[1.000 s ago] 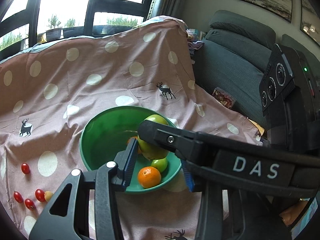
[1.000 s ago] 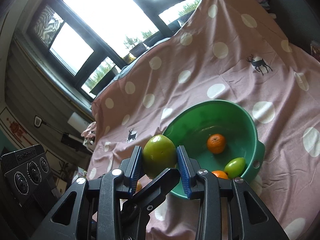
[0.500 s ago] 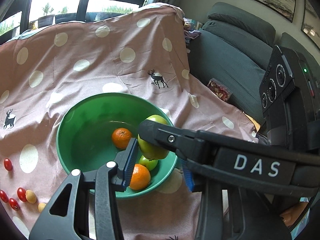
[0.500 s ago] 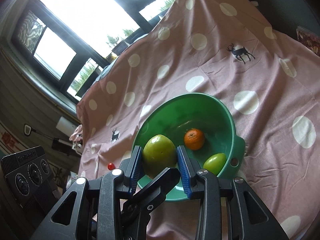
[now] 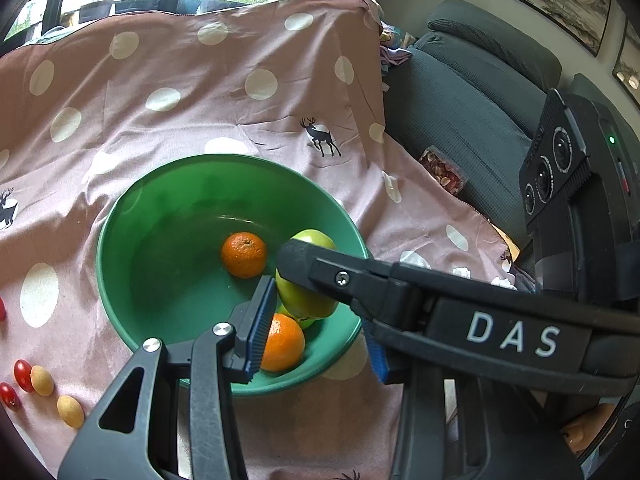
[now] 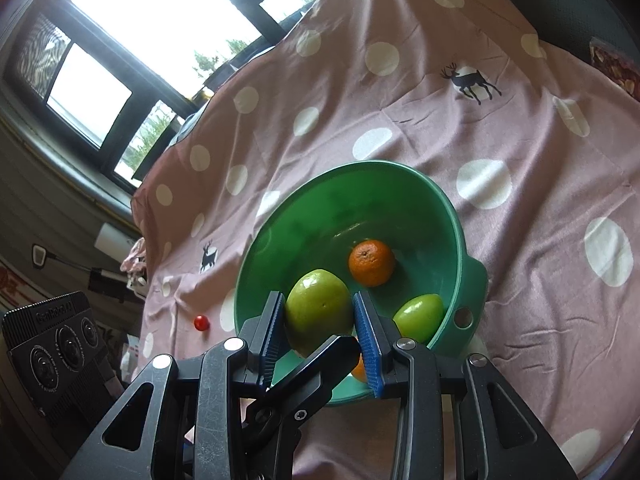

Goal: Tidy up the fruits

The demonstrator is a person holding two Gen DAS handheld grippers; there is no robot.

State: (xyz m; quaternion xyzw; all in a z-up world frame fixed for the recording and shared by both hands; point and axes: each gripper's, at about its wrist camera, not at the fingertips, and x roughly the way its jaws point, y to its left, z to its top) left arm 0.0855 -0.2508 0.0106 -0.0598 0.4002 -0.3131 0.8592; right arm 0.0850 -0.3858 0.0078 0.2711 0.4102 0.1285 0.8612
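The right gripper (image 6: 320,332) squeezes a big green apple (image 6: 318,310) between its blue pads and holds it over the near side of the green bowl (image 6: 472,280), most likely so the apple can drop in with the other fruit. The left gripper (image 5: 316,328) sits just beside it. Its pads (image 5: 262,320) are a little apart and I see nothing pinched between them. In the bowl lie two oranges (image 5: 244,254) and a small green fruit (image 6: 418,316). Little red tomatoes (image 5: 22,374) and tan fruits (image 5: 42,380) wait outside on the pink dotted cloth (image 5: 240,100), which covers the tabletop. Farther back stand a dark grey sofa (image 5: 460,120), bright windows (image 6: 168,12) and framed pictures (image 5: 552,0).
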